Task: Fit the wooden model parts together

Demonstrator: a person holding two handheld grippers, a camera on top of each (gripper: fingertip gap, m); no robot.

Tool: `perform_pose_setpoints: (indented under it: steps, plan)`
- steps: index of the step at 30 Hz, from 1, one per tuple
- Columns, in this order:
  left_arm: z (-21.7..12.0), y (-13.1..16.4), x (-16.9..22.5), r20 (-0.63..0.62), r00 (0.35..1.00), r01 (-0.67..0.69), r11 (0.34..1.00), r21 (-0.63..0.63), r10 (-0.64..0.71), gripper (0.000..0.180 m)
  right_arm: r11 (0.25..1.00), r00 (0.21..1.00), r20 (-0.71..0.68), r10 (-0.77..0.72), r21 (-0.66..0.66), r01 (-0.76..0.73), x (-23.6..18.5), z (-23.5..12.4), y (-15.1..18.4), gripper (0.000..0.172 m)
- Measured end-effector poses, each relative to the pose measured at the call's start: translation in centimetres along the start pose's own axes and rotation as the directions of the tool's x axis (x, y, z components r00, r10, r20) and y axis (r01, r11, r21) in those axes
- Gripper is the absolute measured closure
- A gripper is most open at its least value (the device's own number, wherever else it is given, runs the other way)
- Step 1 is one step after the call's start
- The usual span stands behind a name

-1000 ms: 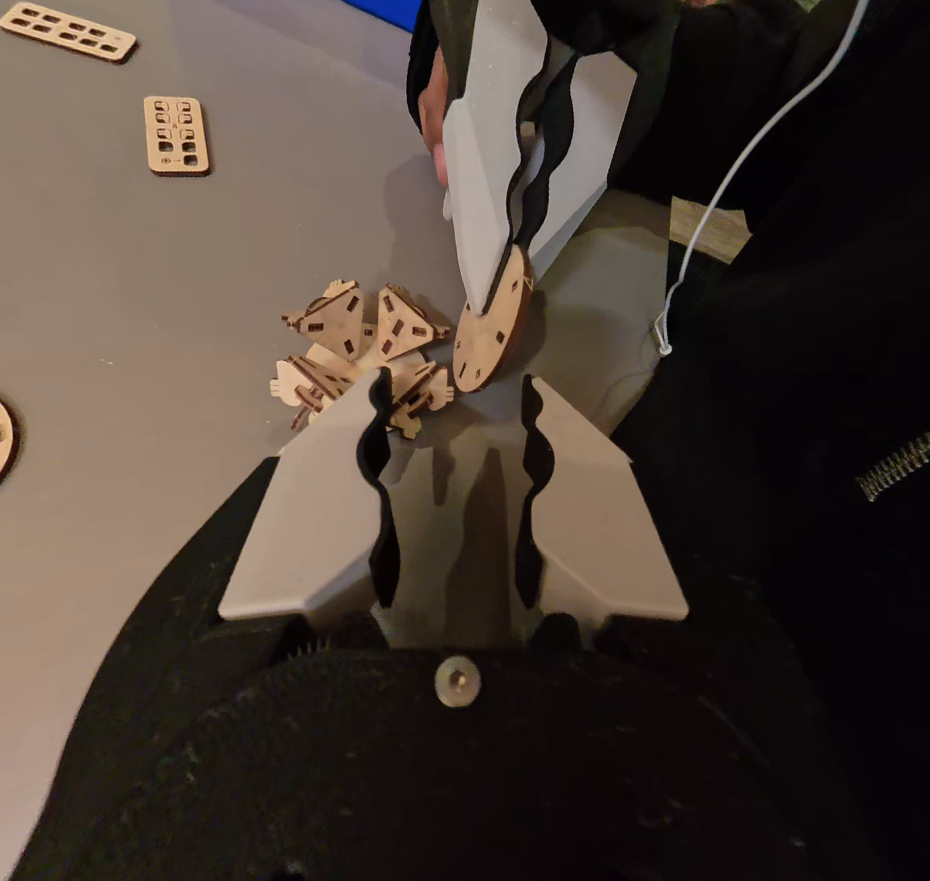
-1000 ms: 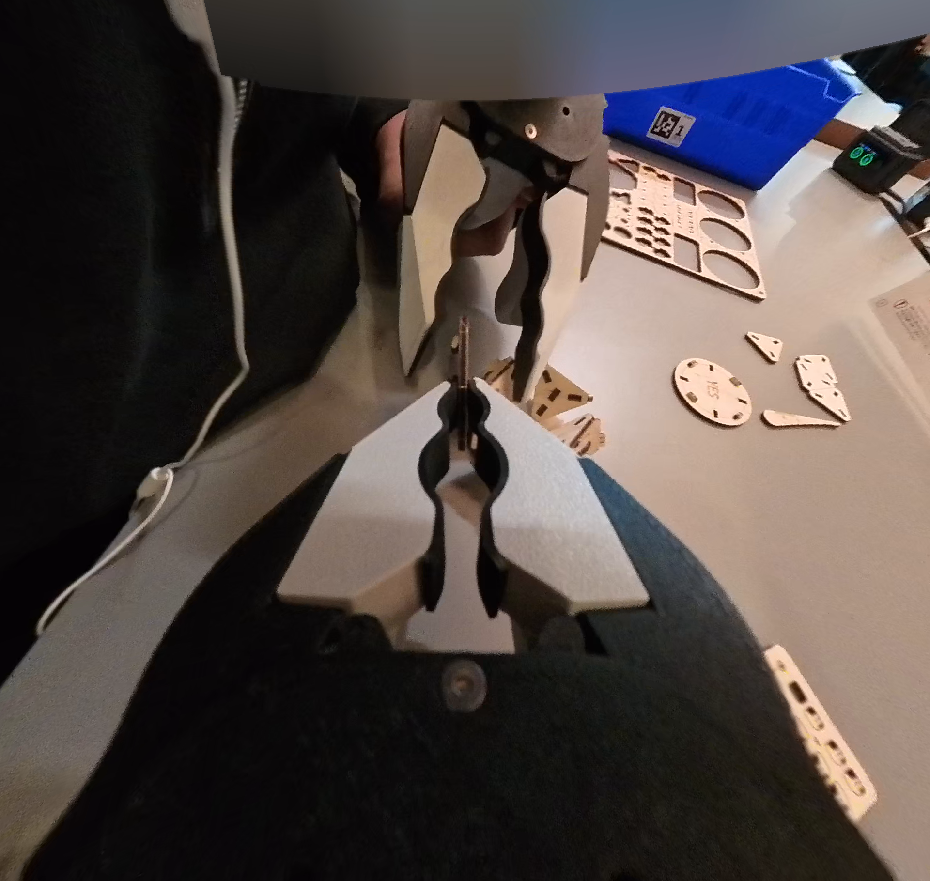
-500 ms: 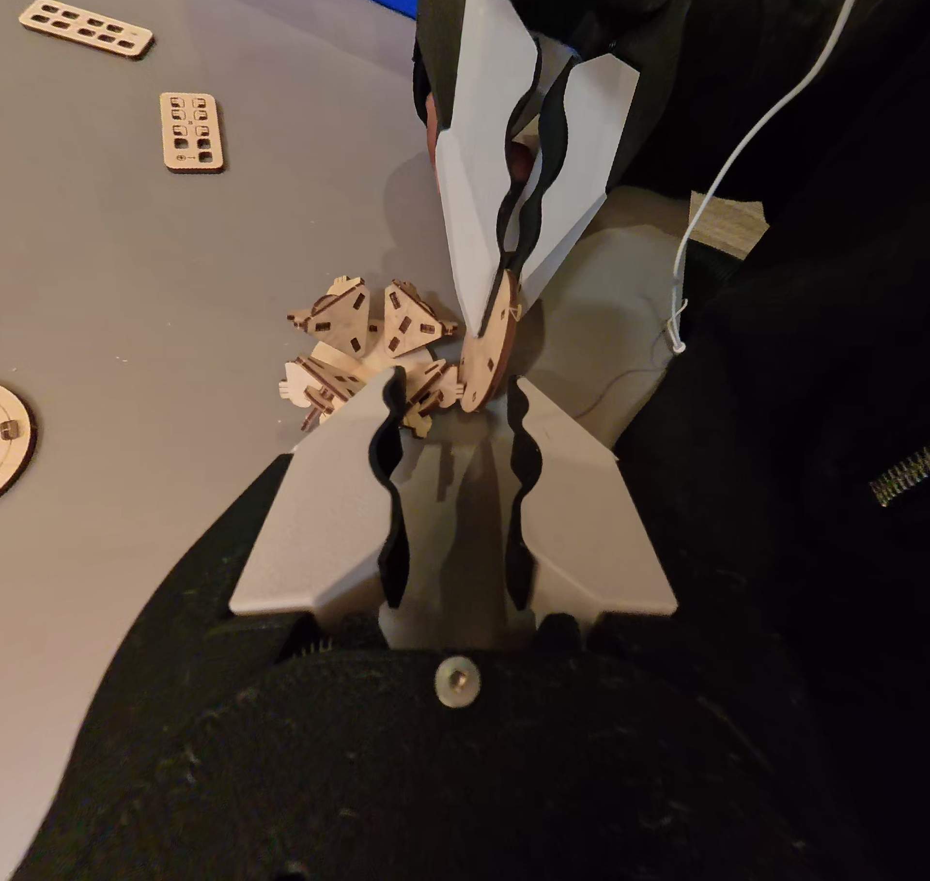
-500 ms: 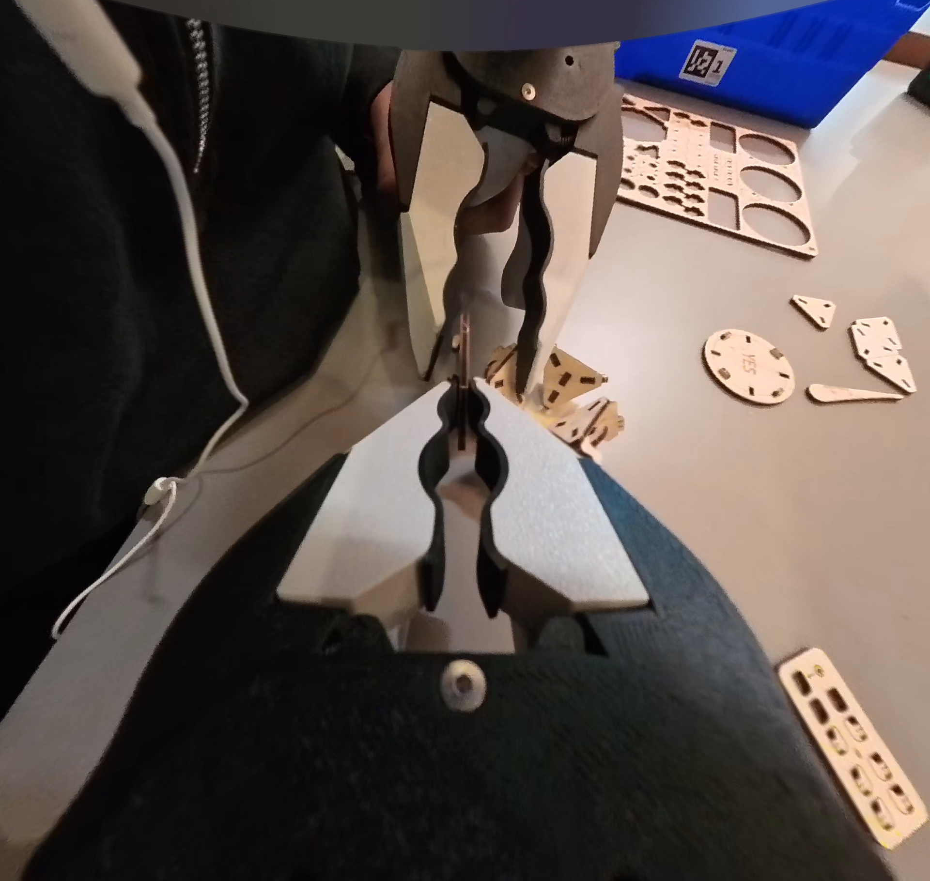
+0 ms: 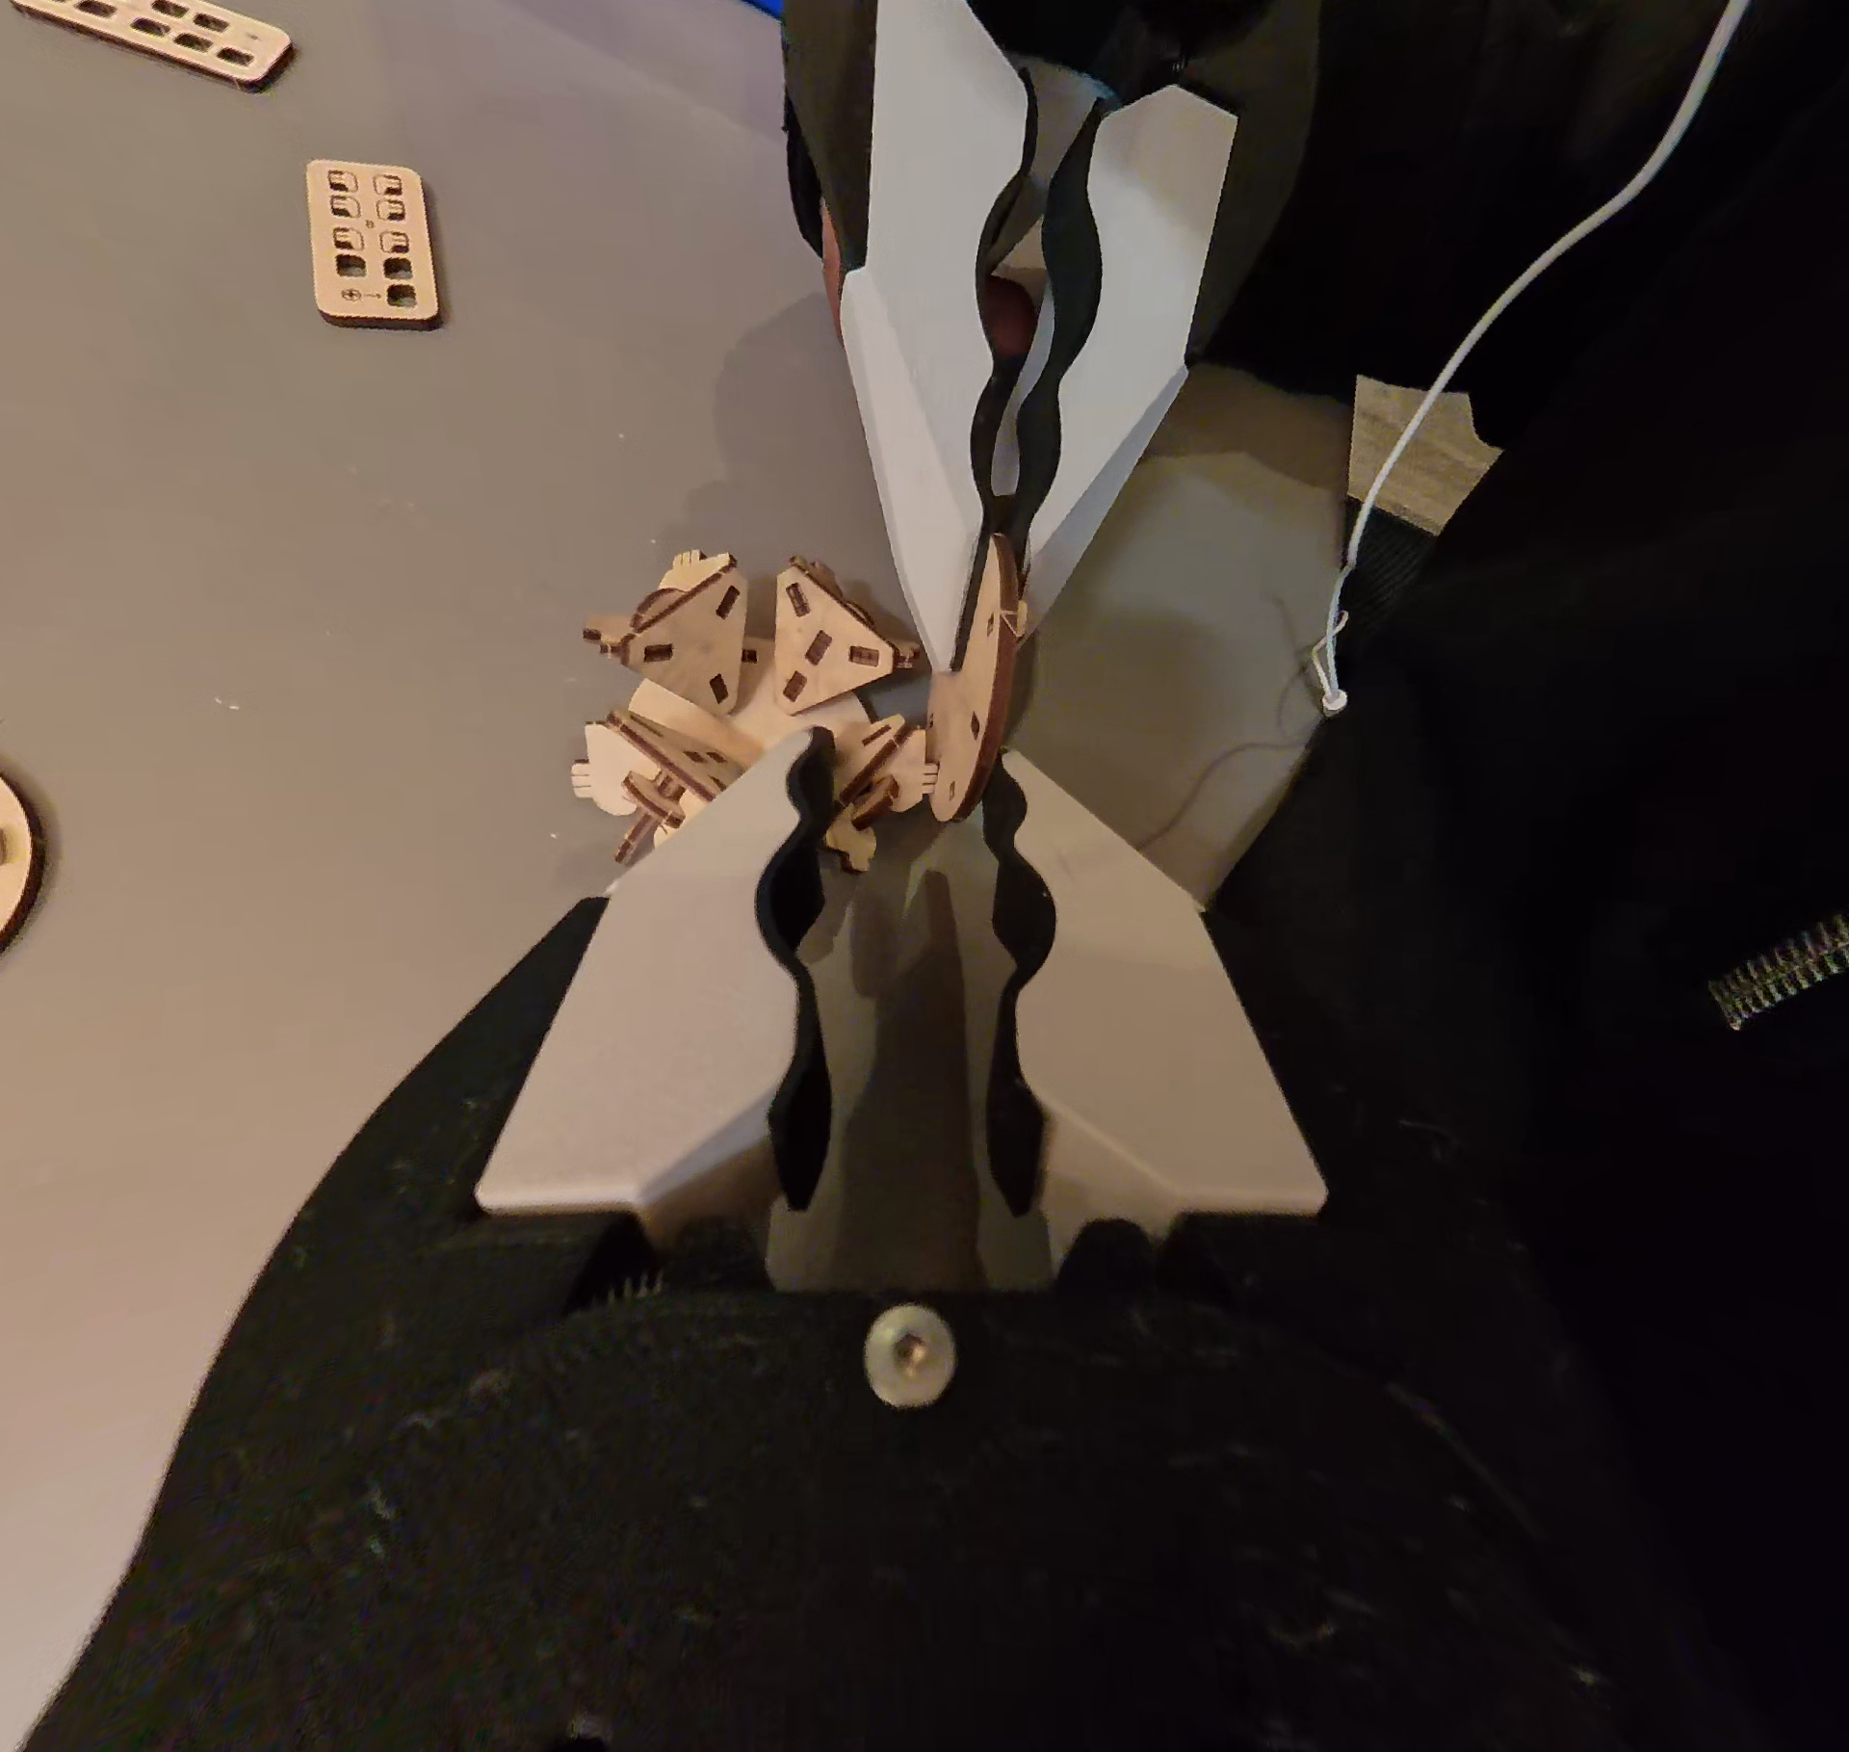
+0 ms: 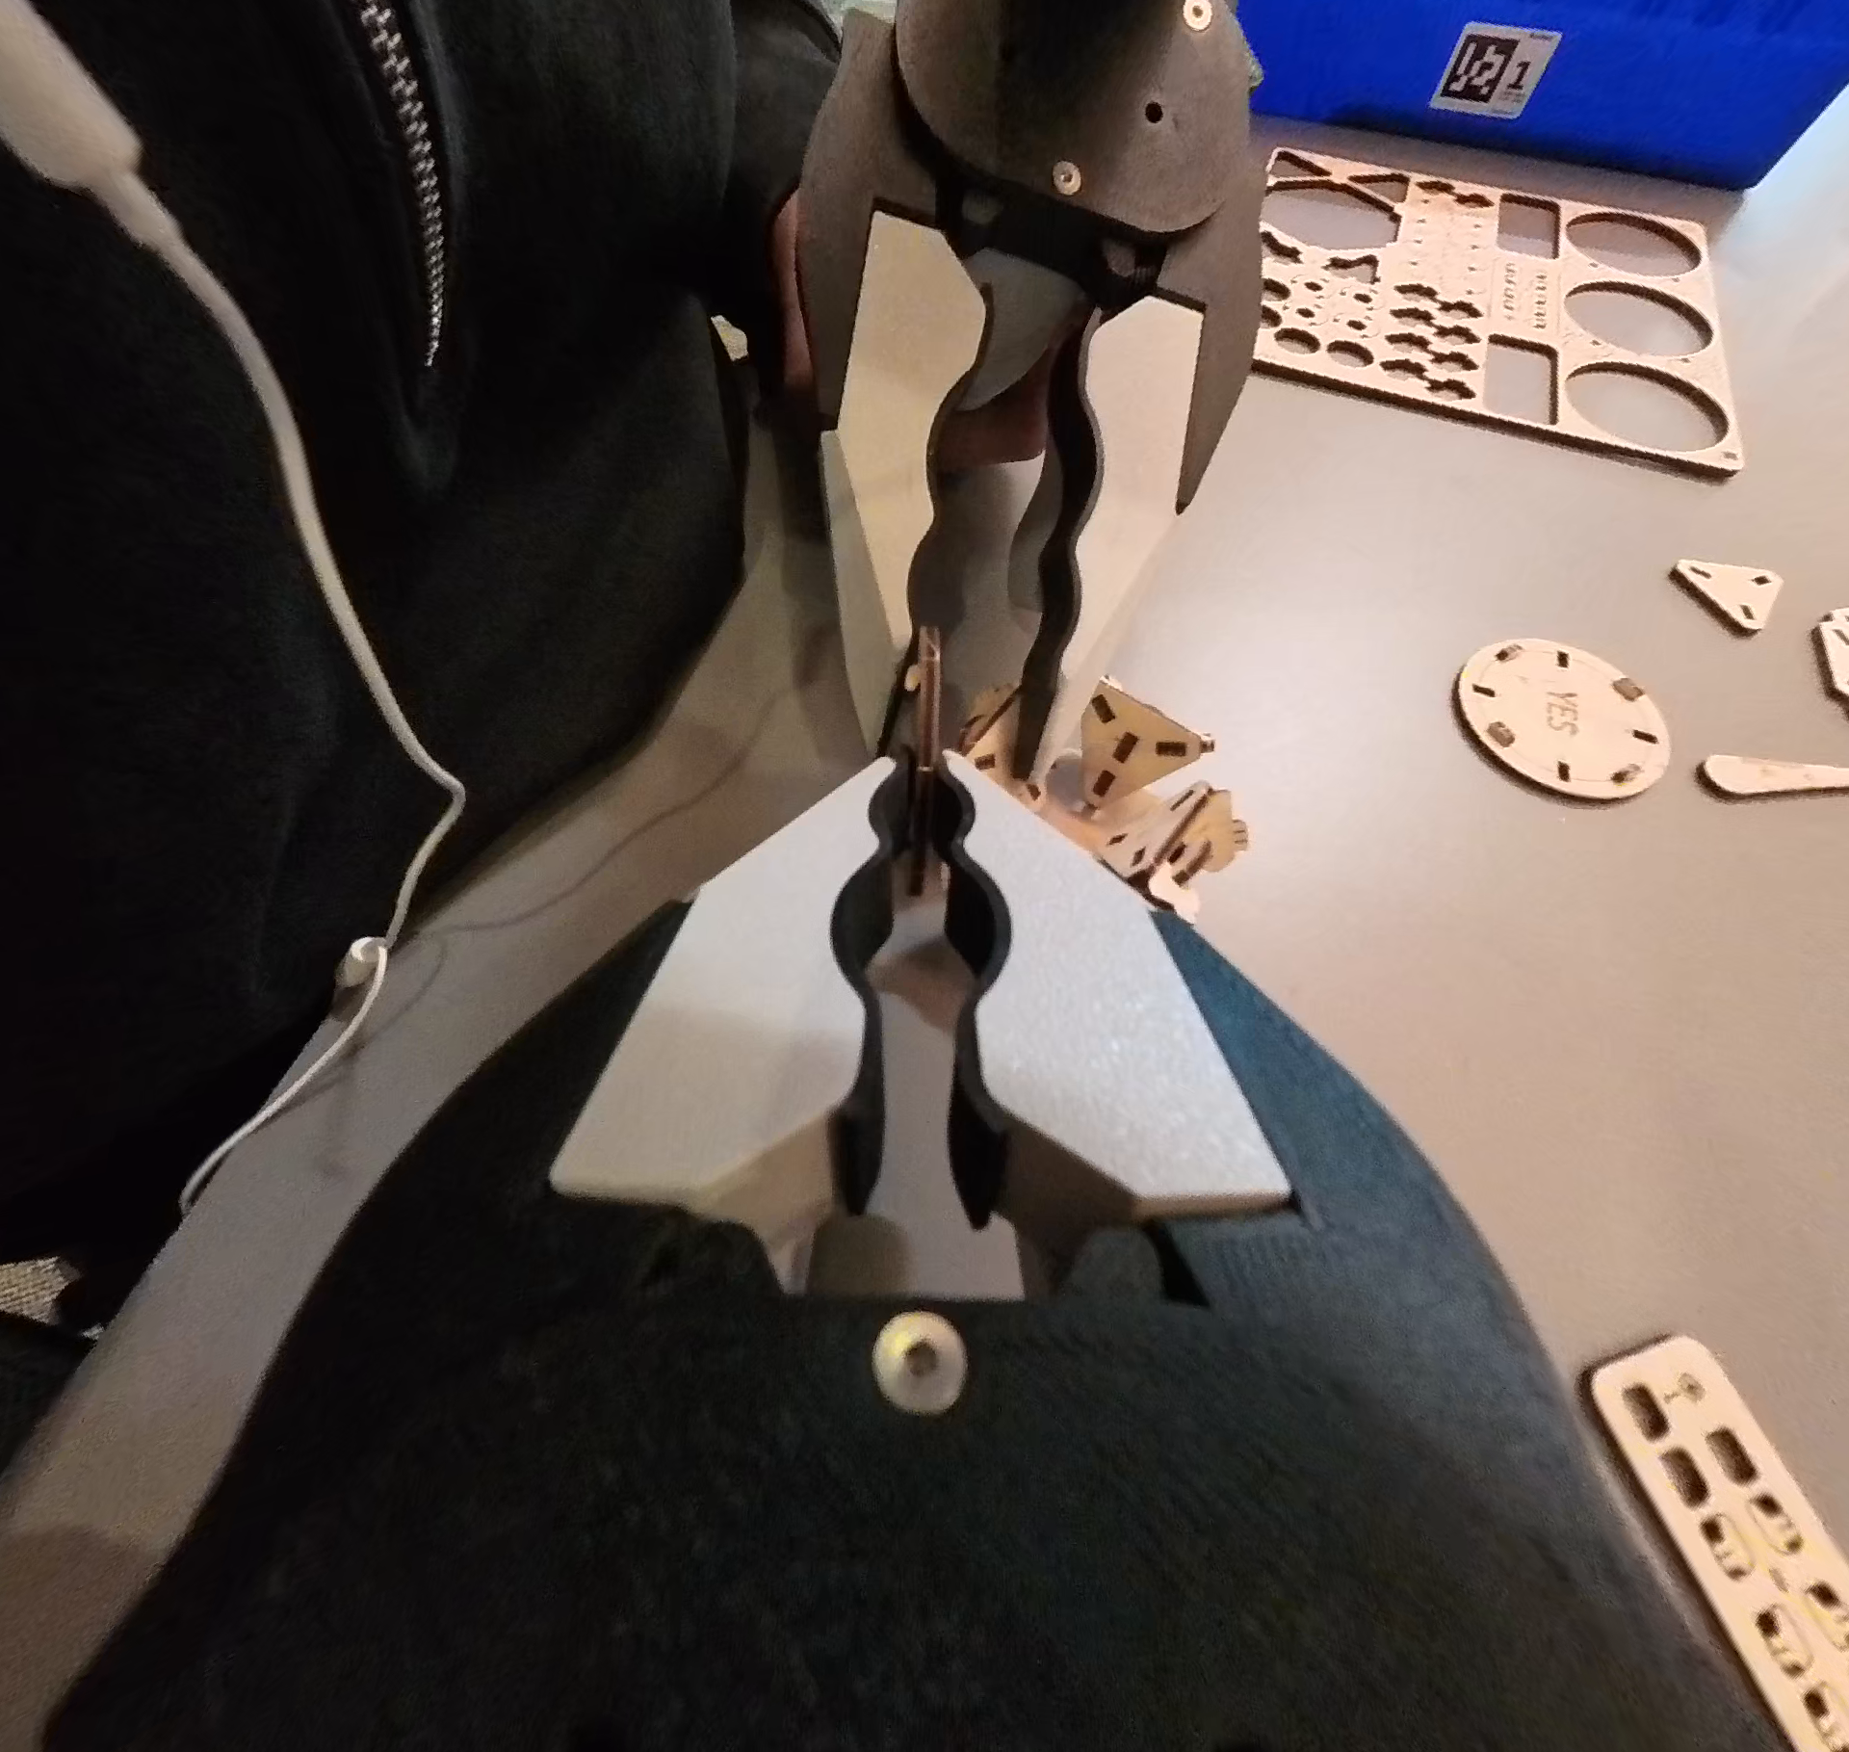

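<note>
My right gripper (image 6: pixel 920 775) is shut on a round wooden disc (image 6: pixel 931 693) and holds it on edge. In the left wrist view that disc (image 5: pixel 976 693) hangs from the right gripper (image 5: pixel 986 623), beside a small wooden assembly of slotted triangular pieces (image 5: pixel 720 663) on the grey table (image 5: pixel 300 523). My left gripper (image 5: pixel 905 768) is open. Its fingertips straddle the disc's lower edge and the nearest part of the assembly, without pressing on either. In the right wrist view the left gripper's fingers (image 6: pixel 1061 553) come down on either side of the disc, one tip at the assembly (image 6: pixel 1131 753).
Slotted wooden strips (image 5: pixel 372 243) (image 5: pixel 150 18) lie at the far left. A cut-out wooden sheet (image 6: pixel 1481 303), a blue bin (image 6: pixel 1601 23), a second disc (image 6: pixel 1561 718), a triangle (image 6: pixel 1726 593) and another strip (image 6: pixel 1741 1524) lie to the right. A person in a black jacket (image 6: pixel 300 403) is close. My left and right fingertips are right by each other. Both grippers' tips are roughly 25 cm from the triangle (image 6: pixel 1726 593).
My left gripper's jaws have narrowed around the disc's lower edge. The right gripper has swung the held disc closer to the assembly, turning it more edge-on.
</note>
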State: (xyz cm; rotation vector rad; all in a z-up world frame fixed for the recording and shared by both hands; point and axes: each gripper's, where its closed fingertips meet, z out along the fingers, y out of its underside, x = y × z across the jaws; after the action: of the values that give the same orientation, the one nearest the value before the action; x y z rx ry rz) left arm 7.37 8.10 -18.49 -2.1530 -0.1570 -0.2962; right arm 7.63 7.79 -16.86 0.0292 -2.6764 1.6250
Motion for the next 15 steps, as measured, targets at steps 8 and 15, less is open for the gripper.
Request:
perform_pose_setpoints:
  steps: [8, 15]
  plan:
    - [0.07, -0.02, 0.13, -0.014, 1.0, -0.003, 1.0, -0.002, 0.003, 0.155, 1.0, 0.999, 0.048, 0.026, -0.001, -0.026, -0.03, -0.07, 0.03, 0.171]
    - [0.09, -0.01, 0.2, -0.02, 1.0, -0.004, 1.0, -0.004, 0.004, 0.155, 1.0, 0.997, 0.072, 0.028, -0.005, -0.028, -0.08, -0.11, 0.11, 0.171]
